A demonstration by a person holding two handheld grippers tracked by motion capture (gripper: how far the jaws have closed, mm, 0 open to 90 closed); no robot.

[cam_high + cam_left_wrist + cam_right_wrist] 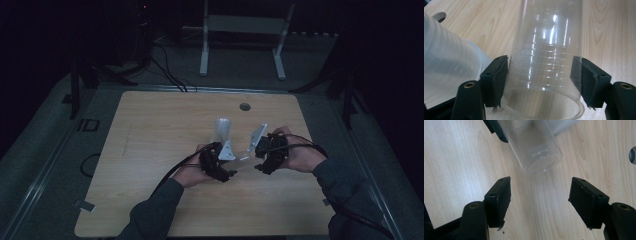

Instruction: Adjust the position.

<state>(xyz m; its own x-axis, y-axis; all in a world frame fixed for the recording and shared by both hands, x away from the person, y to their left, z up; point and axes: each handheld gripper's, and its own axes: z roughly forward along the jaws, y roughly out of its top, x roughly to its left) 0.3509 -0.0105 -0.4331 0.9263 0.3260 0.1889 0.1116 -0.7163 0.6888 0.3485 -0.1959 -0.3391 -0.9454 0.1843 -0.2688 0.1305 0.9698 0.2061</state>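
Note:
A clear plastic cup (544,62) lies between the jaws of my left gripper (540,67), and both pads press on its sides near the rim. From above, the cup (223,129) sticks out past my left gripper (222,144) towards the far side. A second, ribbed translucent cup (449,62) is close on the left of the held one; its place is the gap between the two hands (243,160). My right gripper (540,186) stands open over bare wood, short of the held cup's base (541,162). The right gripper (256,149) faces the left one.
The wooden table (150,150) has a round cable hole (244,106) near its far edge, also at the edge of the right gripper view as a grey hole (633,155). Beyond the table stand a white frame (240,30) and dark stands.

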